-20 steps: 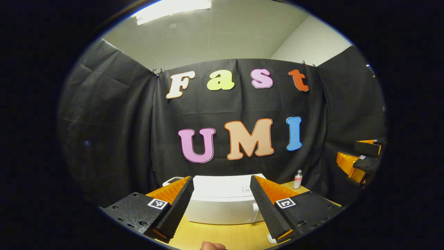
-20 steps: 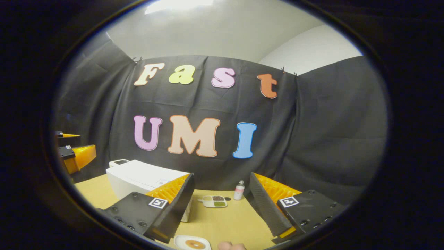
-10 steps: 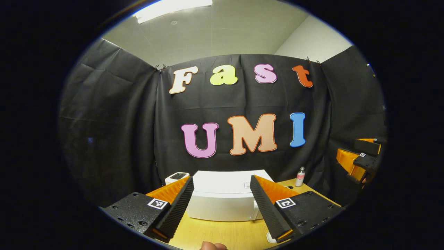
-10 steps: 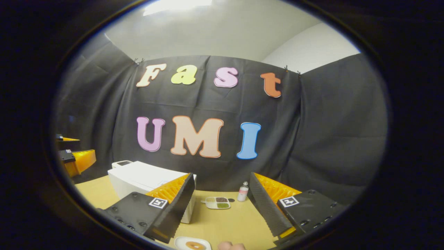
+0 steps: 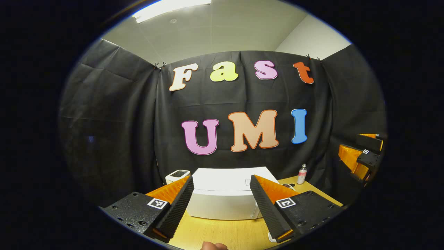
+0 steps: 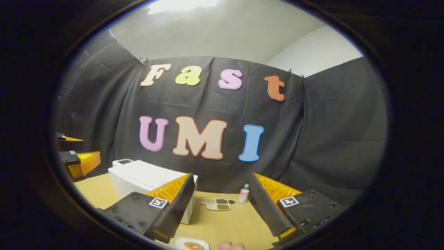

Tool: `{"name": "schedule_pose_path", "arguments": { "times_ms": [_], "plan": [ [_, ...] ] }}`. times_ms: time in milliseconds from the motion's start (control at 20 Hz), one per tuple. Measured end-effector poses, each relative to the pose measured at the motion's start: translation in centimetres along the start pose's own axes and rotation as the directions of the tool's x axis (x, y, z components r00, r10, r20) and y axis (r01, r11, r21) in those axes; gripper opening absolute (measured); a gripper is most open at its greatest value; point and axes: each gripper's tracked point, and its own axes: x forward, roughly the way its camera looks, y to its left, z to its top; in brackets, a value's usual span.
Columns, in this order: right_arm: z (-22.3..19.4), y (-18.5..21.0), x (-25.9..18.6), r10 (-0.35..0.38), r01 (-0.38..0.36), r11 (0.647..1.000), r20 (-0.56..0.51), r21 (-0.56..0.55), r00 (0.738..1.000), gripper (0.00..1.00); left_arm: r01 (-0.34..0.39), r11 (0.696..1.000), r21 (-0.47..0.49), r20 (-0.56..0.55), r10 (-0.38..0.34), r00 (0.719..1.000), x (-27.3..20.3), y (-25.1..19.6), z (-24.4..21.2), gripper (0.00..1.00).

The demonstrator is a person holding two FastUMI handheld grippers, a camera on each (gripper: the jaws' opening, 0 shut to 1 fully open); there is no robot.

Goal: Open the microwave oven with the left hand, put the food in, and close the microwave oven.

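The white microwave oven (image 5: 222, 199) stands shut on the wooden table (image 5: 222, 234), straight ahead of my left gripper (image 5: 220, 205), which is open and holds nothing, some way short of it. In the right gripper view the microwave oven (image 6: 145, 180) is at the left, and a white plate with a round brown food (image 6: 191, 245) lies at the bottom, near my right gripper (image 6: 219, 205), which is open and holds nothing. The other gripper (image 6: 78, 161) hangs far left there; in the left gripper view the other gripper (image 5: 360, 156) shows far right.
A small bottle (image 6: 244, 194) and a divided tray with dark and green fillings (image 6: 218, 204) sit at the back of the table (image 6: 239, 222). A small white device (image 5: 177, 175) stands behind the microwave's left corner. A fingertip (image 5: 213, 246) shows at the bottom edge.
Both views have tilted slightly downward, so the microwave and the wall sit higher in frame. Both grippers stay open, and nothing on the table has moved.
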Motion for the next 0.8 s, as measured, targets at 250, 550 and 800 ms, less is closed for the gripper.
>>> {"name": "schedule_pose_path", "arguments": {
  "times_ms": [250, 550, 800],
  "plan": [
    [0.3, -0.5, -0.1, 0.002, -0.002, 1.000, 0.001, 0.023, 1.000, 0.96, 0.012, 1.000, -0.026, -0.021, -0.012, 1.000, 1.1, -0.8, -1.5, 0.96],
    [0.6, -2.3, -0.8, -0.029, 0.029, 0.999, 0.009, 0.035, 1.000, 0.97, 0.094, 0.995, -0.034, -0.107, -0.097, 0.990, 3.7, -5.3, -7.5, 0.97],
    [0.6, -4.0, -1.5, -0.063, 0.063, 0.997, 0.005, 0.041, 0.998, 0.96, 0.189, 0.982, -0.016, -0.258, -0.186, 0.948, 7.1, -9.9, -15.5, 0.98]
  ]
}}
